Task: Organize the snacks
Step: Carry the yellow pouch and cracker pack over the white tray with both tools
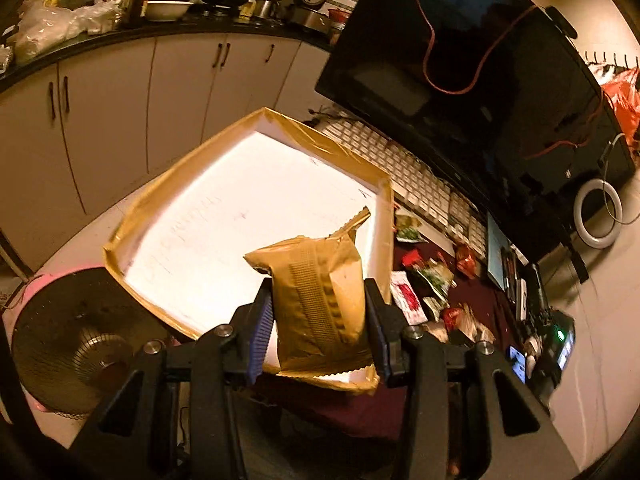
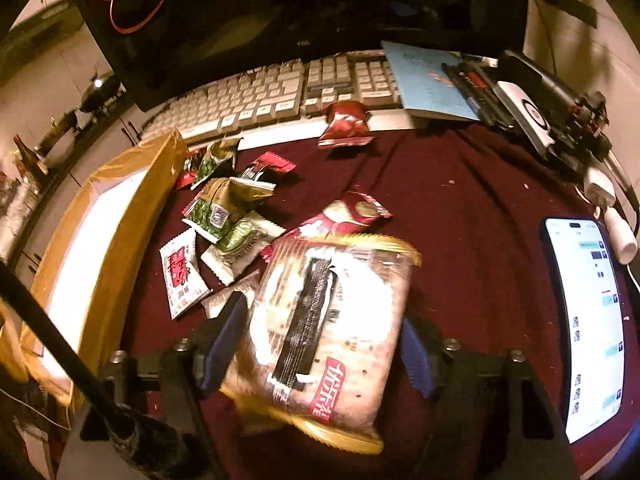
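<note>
Dark red cloth covers the bench, loose snack packets (image 2: 224, 216) scattered beside the taped tray (image 1: 132, 208). Left gripper (image 1: 318, 320) is clamped on a gold packet (image 1: 316, 304), upright, directly over the tray's near corner. Right gripper (image 2: 320, 352) pinches a cracker pack (image 2: 328, 328), tray off to its left.
</note>
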